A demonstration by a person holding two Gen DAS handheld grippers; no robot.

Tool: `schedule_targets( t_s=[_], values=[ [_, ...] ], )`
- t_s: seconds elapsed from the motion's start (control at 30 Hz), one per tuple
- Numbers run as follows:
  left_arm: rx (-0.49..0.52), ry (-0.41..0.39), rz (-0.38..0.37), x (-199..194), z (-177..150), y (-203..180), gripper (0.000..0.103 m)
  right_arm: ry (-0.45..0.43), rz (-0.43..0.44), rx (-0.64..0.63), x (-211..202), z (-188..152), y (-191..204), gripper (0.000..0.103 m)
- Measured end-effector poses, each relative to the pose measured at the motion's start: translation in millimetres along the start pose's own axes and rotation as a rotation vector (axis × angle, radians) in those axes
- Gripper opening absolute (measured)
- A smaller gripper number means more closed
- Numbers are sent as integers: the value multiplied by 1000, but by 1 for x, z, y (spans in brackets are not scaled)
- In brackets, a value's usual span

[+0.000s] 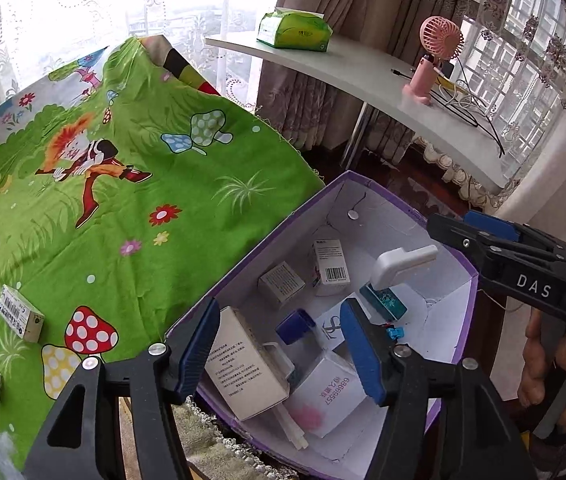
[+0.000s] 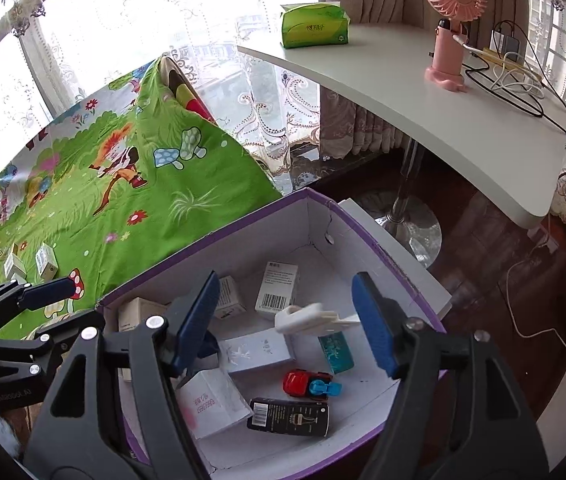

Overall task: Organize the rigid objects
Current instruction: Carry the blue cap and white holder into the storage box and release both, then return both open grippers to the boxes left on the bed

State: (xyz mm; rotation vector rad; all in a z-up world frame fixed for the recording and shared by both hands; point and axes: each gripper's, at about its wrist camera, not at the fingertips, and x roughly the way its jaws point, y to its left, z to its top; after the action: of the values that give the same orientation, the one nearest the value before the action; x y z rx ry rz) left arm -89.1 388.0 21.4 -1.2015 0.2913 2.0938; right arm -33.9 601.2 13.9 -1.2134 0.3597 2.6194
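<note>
- Both grippers hang over the purple box (image 2: 367, 236), pointing down into it.
- Right gripper (image 2: 287, 322) is spread wide with nothing pinched. A white plastic piece (image 2: 307, 318) sits between its blue pads (image 2: 375, 328) but touches neither one; I can't tell whether it's resting on anything.
- Left gripper (image 1: 281, 354) is also spread and holds nothing — it sits over the box's near left corner, right above a tall white carton (image 1: 243, 364) leaning there.
- In the left view the right gripper (image 1: 495, 236) comes in over the box's right edge, with the person's hand (image 1: 551, 368) wrapped round the grip.
- Inside the box: a red and blue toy car (image 2: 309, 386), a black barcode box (image 2: 289, 416) and a teal box (image 2: 337, 346) near the right wall, plus several white cartons.
- A few small boxes (image 1: 21, 312) are out on the green cartoon cloth (image 1: 143, 200), near its left edge.
</note>
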Motion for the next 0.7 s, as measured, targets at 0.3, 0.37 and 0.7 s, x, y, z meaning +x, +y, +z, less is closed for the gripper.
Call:
schedule_targets(
  t_s=[0.3,0.37,0.7],
  values=[
    [-52,-22,6,-12,-2,21,64,7,43,-26,1,-1,21,74],
    [-58,-34,14,-17,-2,27,64,8,48,-46,1,-1,32,74],
    [-158,-107,76,-49,-11,84,64,15,125,-149,0,-1,98,74]
  ],
)
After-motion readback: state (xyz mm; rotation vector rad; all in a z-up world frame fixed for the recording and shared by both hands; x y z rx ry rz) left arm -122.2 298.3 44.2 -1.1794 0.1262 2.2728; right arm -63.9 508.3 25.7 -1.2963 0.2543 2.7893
